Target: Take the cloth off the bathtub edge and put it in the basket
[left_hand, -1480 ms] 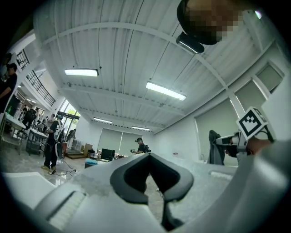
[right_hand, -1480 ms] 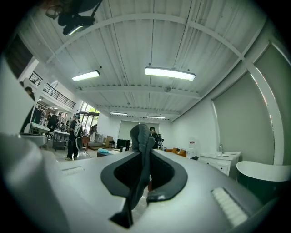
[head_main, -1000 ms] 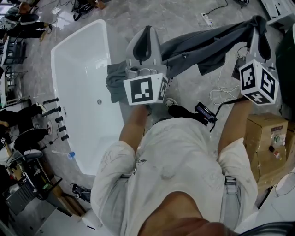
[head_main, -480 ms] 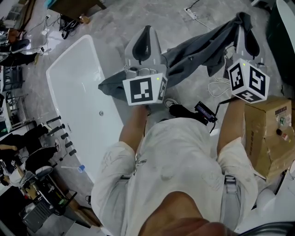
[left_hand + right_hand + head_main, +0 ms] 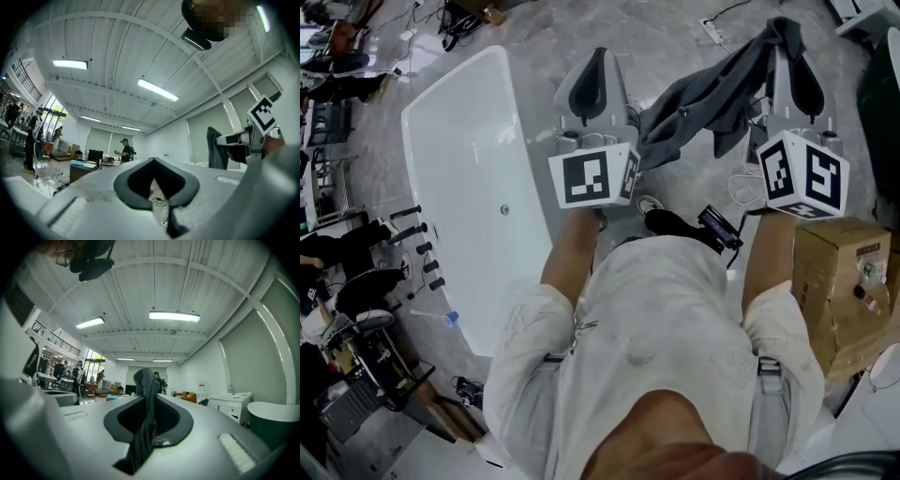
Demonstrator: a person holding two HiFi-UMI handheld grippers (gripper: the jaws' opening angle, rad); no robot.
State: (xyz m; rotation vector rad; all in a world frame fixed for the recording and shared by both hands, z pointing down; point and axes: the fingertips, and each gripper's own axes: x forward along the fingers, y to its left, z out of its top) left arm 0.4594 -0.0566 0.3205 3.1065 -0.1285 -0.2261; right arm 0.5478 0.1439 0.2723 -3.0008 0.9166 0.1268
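head view / left gripper (image 5: 600,58): held out level above the floor (image 5: 675,28), beside the bathtub (image 5: 455,150); fingers seen drawn together at the tip
head view / right gripper (image 5: 789,54): held out level, well apart from the left gripper; tip wrapped in the cloth (image 5: 712,84)
head view / cloth: dark grey; clear of the bathtub edge; strung in the air from the right gripper's tip down to the left gripper's right flank; contact there cannot be told
head view / surroundings: cardboard box (image 5: 839,281) seen on the floor at the person's right; white cable (image 5: 745,192) looped on the floor under the cloth
left gripper view / fingers: tips closed on each other; nothing pinched between them; only floor seen through the loop
left gripper view / cloth (image 5: 214,147): seen hanging from the right gripper (image 5: 224,139) at far right
right gripper view / fingers: clamped on the cloth (image 5: 146,427); fabric run up through the slot and bunched above the tip
right gripper view / background: white cabinet (image 5: 232,406) seen at right
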